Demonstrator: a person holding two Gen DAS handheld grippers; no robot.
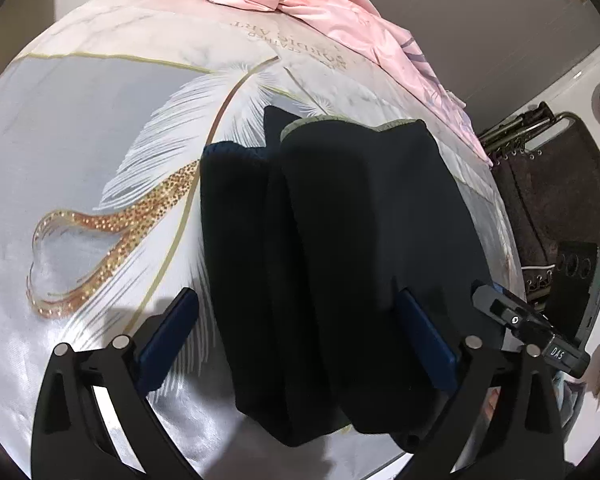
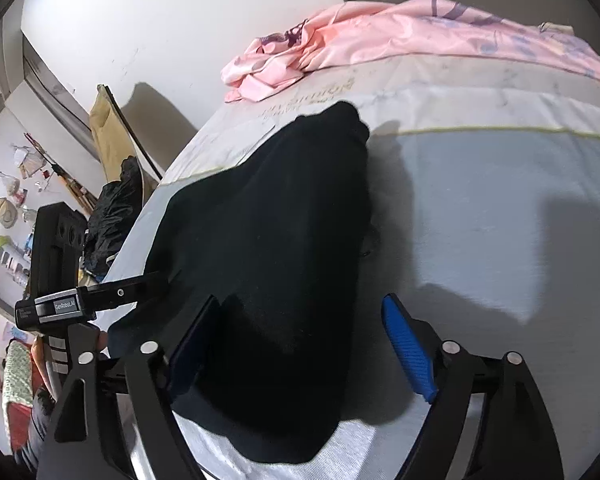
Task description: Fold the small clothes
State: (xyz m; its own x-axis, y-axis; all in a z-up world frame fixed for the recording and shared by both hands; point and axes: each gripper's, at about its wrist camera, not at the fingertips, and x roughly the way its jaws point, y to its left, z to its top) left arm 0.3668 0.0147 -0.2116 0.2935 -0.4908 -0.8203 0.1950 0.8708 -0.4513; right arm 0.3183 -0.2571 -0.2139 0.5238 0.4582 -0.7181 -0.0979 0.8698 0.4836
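Bedspread (image 1: 80,152) carries dark garment (image 1: 340,240), folded lengthwise already; cross-fold left. Left gripper (image 1: 296,344) and right gripper (image 2: 304,344) both spread, holding nothing.

White wall (image 2: 172,32) behind feather-print bed (image 1: 80,152)

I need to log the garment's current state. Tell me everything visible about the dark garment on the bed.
The dark garment is black or very dark navy, a matte knit-looking fabric. It lies on the printed bedspread, folded into long lobes side by side, with a pale greenish edge at its far end. Both grippers, left and right, stand open around its near end, gripping nothing.
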